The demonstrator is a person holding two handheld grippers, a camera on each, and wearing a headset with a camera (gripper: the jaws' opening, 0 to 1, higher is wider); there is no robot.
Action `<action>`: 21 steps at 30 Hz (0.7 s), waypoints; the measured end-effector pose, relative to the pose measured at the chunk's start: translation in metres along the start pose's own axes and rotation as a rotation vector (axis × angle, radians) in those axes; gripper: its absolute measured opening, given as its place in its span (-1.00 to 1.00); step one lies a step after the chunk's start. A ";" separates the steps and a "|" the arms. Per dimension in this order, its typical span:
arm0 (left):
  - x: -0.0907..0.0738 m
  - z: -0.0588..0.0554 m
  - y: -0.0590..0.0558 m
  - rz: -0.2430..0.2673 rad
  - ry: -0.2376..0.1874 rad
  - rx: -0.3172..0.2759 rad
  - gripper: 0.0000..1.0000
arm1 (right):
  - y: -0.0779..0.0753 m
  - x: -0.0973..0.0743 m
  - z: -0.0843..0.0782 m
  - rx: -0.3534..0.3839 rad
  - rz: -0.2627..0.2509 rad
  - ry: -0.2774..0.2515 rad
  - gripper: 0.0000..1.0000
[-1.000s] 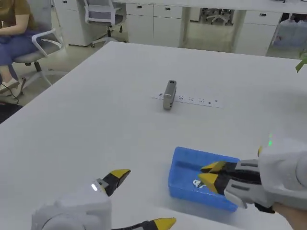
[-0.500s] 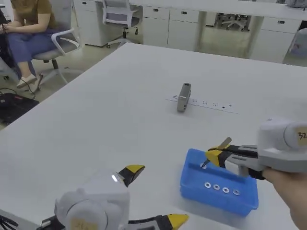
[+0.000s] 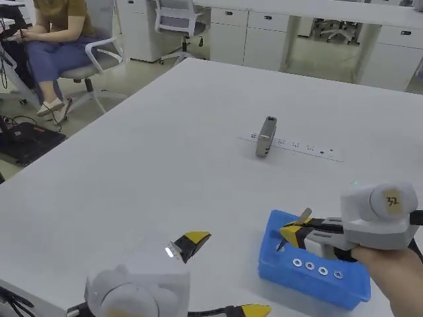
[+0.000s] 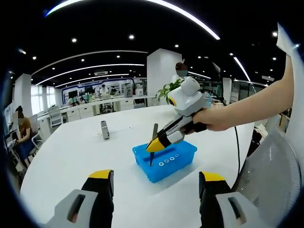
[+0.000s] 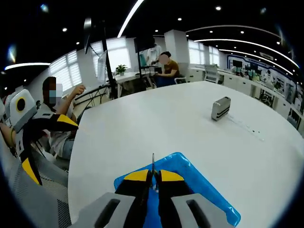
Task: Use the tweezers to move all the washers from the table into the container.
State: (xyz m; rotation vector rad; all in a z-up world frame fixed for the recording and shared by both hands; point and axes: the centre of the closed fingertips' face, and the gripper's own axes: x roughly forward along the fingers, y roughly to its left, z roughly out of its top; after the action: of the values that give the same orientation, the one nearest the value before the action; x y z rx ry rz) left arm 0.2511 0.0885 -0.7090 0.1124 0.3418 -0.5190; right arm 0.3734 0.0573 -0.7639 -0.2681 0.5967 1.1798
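The right claw (image 3: 291, 234) is clamped on the tweezers (image 3: 303, 216), tips angled down into the blue container (image 3: 344, 290) as if for a drop. Four washers (image 3: 316, 268) lie there in a row; whether the tips carry another is too small to tell. The left claw (image 3: 226, 273) hangs open over the surface (image 3: 165, 165).

The head view looks forward and down across the white table (image 3: 165, 152) from above its near side. The left gripper view sits low, facing the blue container (image 4: 156, 173) from near. The right gripper view hangs right over that container (image 5: 199, 190), looking out along the table. All three share the container and a grey box (image 3: 266, 137), perhaps a charger.
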 end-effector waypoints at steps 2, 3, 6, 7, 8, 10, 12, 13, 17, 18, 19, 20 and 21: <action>0.000 -0.001 0.001 0.000 0.002 0.000 0.48 | 0.002 0.003 -0.005 -0.016 0.007 0.018 -0.95; 0.000 -0.001 0.001 0.000 0.001 0.000 0.48 | 0.003 0.003 -0.008 -0.019 0.010 0.024 -0.95; 0.001 -0.002 0.003 0.004 0.001 -0.005 0.48 | 0.008 0.005 -0.016 -0.043 0.015 0.050 -0.95; 0.001 -0.002 0.003 0.004 0.002 -0.007 0.48 | 0.009 0.004 -0.014 -0.050 0.017 0.032 -0.95; 0.001 -0.002 0.003 0.005 0.003 -0.007 0.48 | 0.010 0.004 -0.014 -0.041 0.020 0.036 -0.95; 0.001 -0.002 0.003 0.003 0.005 -0.006 0.47 | 0.010 0.004 -0.013 -0.045 0.019 0.032 -0.95; 0.001 -0.003 0.002 0.000 0.009 -0.001 0.47 | 0.010 0.003 -0.013 -0.042 0.022 0.027 -0.95; 0.002 -0.004 0.002 -0.001 0.012 0.001 0.47 | 0.010 0.003 -0.014 -0.039 0.025 0.026 -0.94; 0.002 -0.004 0.001 -0.002 0.014 0.001 0.48 | 0.011 0.001 -0.014 -0.057 0.028 0.008 -0.92; 0.002 -0.004 0.002 -0.002 0.014 -0.001 0.48 | 0.011 0.001 -0.015 -0.055 0.026 0.005 -0.92; 0.002 -0.004 0.002 -0.001 0.014 -0.002 0.48 | 0.011 0.001 -0.015 -0.050 0.027 0.002 -0.92; 0.002 -0.004 0.002 0.001 0.015 -0.002 0.48 | 0.011 -0.001 -0.014 -0.044 0.023 -0.003 -0.92; 0.002 -0.004 0.002 0.001 0.014 -0.003 0.48 | 0.011 -0.002 -0.013 -0.048 0.014 -0.014 -0.92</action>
State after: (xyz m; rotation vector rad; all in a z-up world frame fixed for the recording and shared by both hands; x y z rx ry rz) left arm 0.2523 0.0905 -0.7134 0.1140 0.3565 -0.5167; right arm 0.3592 0.0534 -0.7721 -0.2967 0.5593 1.2101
